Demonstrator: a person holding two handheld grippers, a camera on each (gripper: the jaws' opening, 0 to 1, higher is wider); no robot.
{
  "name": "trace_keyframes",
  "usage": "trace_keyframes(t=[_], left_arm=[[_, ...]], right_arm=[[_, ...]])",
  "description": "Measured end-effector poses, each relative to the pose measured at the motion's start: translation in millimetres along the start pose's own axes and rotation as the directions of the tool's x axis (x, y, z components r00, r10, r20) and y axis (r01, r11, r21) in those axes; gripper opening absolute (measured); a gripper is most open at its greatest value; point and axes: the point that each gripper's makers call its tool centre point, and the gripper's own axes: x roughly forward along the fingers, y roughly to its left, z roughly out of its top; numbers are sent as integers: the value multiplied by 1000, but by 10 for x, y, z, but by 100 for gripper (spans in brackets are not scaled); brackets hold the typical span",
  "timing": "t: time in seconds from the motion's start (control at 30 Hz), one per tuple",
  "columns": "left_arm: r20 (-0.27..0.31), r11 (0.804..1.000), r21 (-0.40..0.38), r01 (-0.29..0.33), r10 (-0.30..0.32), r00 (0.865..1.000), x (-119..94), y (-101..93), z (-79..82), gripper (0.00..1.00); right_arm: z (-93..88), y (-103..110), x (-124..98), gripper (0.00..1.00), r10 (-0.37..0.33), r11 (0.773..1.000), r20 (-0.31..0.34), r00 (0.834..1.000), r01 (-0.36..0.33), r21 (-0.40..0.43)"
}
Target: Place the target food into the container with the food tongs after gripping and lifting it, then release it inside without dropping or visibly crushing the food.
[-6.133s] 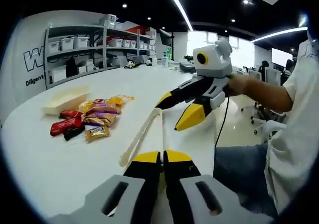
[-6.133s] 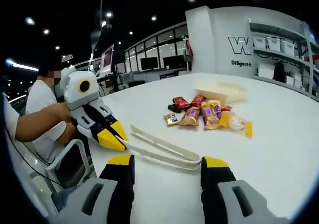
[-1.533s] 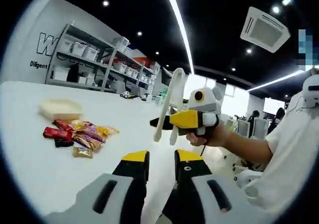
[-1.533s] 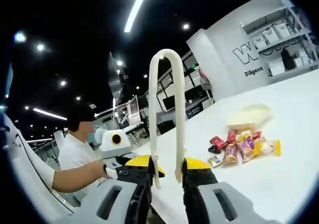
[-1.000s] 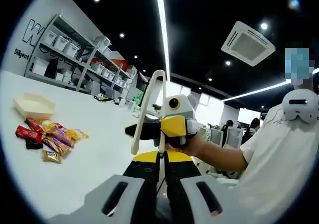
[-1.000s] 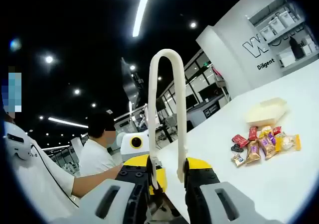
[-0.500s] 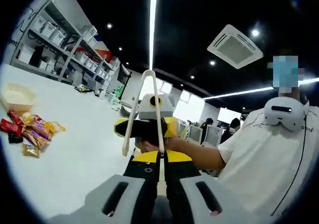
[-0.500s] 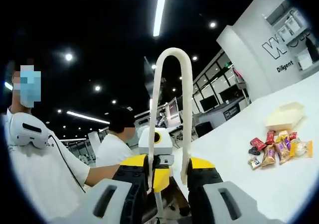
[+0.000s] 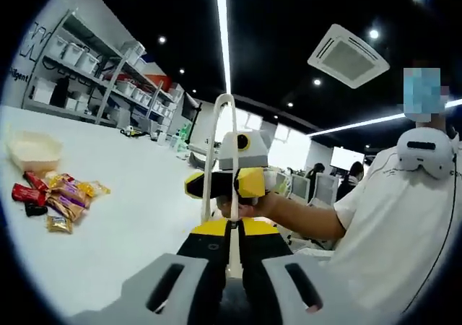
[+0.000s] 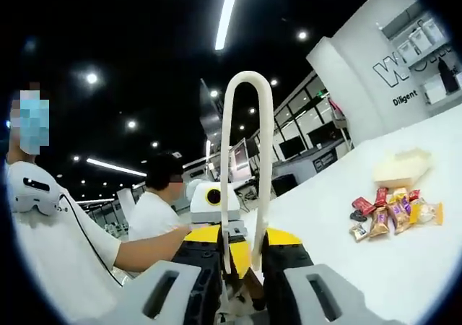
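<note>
Holding the tongs (image 10: 247, 167) upright in your right gripper (image 10: 242, 251) — jaws pressed on both arms, bend at the top, tips hidden down between the jaws. So you're at the regrip step, not the pick yet. In the left gripper view, your left gripper (image 9: 232, 238) has its jaws nearly together around one tong arm low down; I'd call that a pinch, though contact is hard to confirm.

Snacks (image 10: 393, 214) sit in a loose heap on the table (image 9: 130, 217), well apart from both grippers. Container (image 10: 401, 167) is just beyond the heap, near it, nothing in it that I can see.

Next move, my read: the tips seem to point back at you, so flip or re-seat the tongs with the tips forward, then carry them to the heap.

Materials: tongs are one cream plastic strip, smooth, U-bent — springy, so squeeze lightly. Snacks are glossy foil wrappers, red, brown, gold, small and slippery. Container is a shallow, pale, angular tray. Table is flat, white, matte.
</note>
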Motion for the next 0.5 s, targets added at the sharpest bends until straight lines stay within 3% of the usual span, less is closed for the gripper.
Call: trace_keyframes(t=[0.13, 0.23, 0.3, 0.4, 0.43, 0.5], left_arm=[[9, 998, 13, -69, 69, 998, -60, 140, -3, 15], [21, 986, 27, -162, 162, 987, -129, 310, 15, 25], [-2, 975, 33, -221, 221, 975, -181, 415, -24, 30], [-40, 939, 41, -342, 344, 938, -293, 663, -121, 40], [-38, 935, 48, -352, 354, 934, -306, 684, -124, 43], [-7, 910, 75, -408, 409, 912, -374, 790, -99, 47]], right_arm=[[27, -102, -21, 15, -50, 999, 12, 999, 50, -16], [76, -228, -53, 16, -108, 994, 33, 994, 109, -26], [91, -330, -75, 17, -150, 988, 38, 988, 151, -22], [73, -416, -89, 17, -182, 983, 26, 983, 183, -16], [63, -444, -89, 17, -192, 981, 20, 981, 193, -18], [66, -490, -93, 18, -216, 976, 26, 976, 216, -20]])
